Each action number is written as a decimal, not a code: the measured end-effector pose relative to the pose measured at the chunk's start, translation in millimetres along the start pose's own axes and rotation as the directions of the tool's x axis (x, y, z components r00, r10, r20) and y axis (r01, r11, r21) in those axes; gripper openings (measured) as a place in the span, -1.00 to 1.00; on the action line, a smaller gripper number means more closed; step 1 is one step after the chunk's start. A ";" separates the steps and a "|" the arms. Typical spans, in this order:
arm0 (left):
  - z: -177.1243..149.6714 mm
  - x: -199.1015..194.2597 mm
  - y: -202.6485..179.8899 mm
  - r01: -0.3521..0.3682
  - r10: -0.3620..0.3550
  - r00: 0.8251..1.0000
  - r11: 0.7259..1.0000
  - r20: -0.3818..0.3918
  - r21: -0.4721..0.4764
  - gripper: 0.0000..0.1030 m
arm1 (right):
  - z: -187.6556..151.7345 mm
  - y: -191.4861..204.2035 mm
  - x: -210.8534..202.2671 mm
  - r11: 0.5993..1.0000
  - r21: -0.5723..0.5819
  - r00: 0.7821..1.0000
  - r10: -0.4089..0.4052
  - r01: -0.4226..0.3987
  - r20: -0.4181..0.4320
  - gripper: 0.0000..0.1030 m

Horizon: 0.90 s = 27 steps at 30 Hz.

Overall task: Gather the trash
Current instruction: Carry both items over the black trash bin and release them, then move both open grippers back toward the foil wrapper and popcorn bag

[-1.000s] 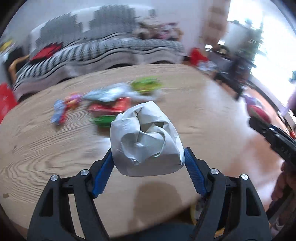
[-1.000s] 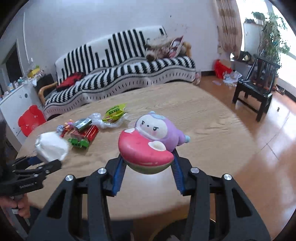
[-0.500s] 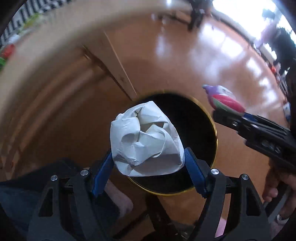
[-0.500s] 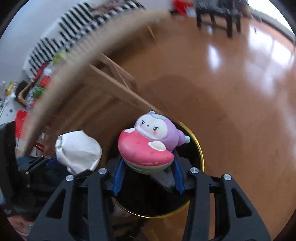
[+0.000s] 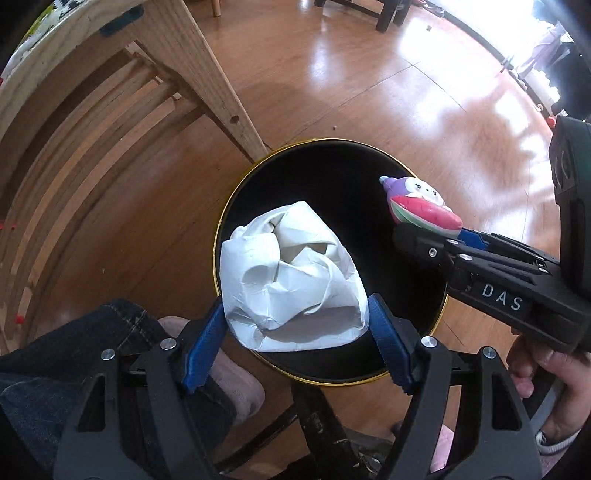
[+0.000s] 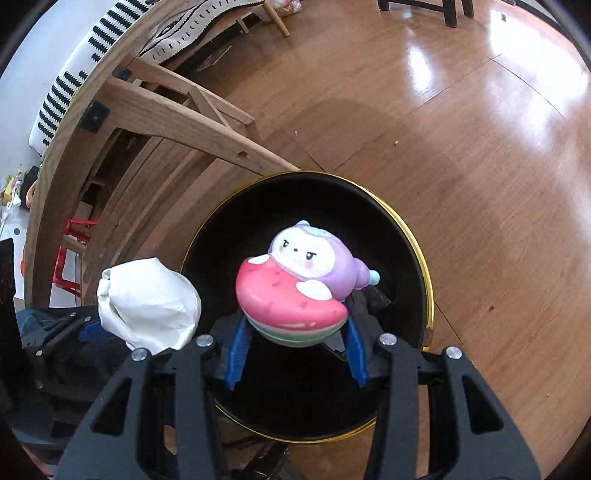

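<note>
My left gripper (image 5: 295,328) is shut on a crumpled white paper ball (image 5: 291,277) and holds it above the near side of a black trash bin with a gold rim (image 5: 332,173). My right gripper (image 6: 293,343) is shut on a pink and purple squishy toy (image 6: 295,291) and holds it over the bin's opening (image 6: 402,236). The toy also shows in the left wrist view (image 5: 421,206) at the bin's right side. The paper ball shows in the right wrist view (image 6: 147,302), at the bin's left rim.
The bin stands on a glossy wooden floor (image 6: 461,129) beside the wooden table's leg (image 5: 207,77) and underframe (image 6: 166,118). The person's jeans leg (image 5: 55,369) and slippered foot (image 5: 236,380) are close to the bin. A dark chair's legs (image 6: 436,7) stand farther off.
Both grippers swung down from above the tabletop to over the floor bin, still holding their loads. In the last half second both came closer over the bin's opening.
</note>
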<state>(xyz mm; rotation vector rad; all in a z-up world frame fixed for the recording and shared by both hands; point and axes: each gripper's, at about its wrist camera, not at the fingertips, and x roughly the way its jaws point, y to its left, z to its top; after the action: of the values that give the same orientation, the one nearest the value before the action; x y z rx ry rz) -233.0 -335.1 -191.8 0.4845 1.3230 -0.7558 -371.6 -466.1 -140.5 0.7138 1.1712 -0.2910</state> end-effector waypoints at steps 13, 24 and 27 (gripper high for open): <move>-11.4 -21.7 2.8 0.003 0.001 0.998 0.998 0.063 -0.066 0.87 | 11.5 -5.5 -63.8 0.995 0.062 0.991 0.078 -0.085 0.108 0.85; -30.2 -174.9 81.2 0.027 0.023 0.921 0.992 0.390 -0.124 0.87 | 51.5 95.0 -101.5 0.982 -0.187 0.972 0.059 -0.016 0.227 0.86; -42.4 -202.7 156.7 -0.016 0.143 0.897 0.956 0.418 -0.294 0.87 | 60.1 139.7 -97.5 0.957 -0.292 0.970 0.078 -0.007 0.232 0.86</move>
<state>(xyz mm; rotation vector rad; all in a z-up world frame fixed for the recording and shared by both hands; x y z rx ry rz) -160.8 -155.8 -18.4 0.1233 0.9593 -0.5508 -286.8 -414.9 10.6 0.4320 0.9397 -0.1594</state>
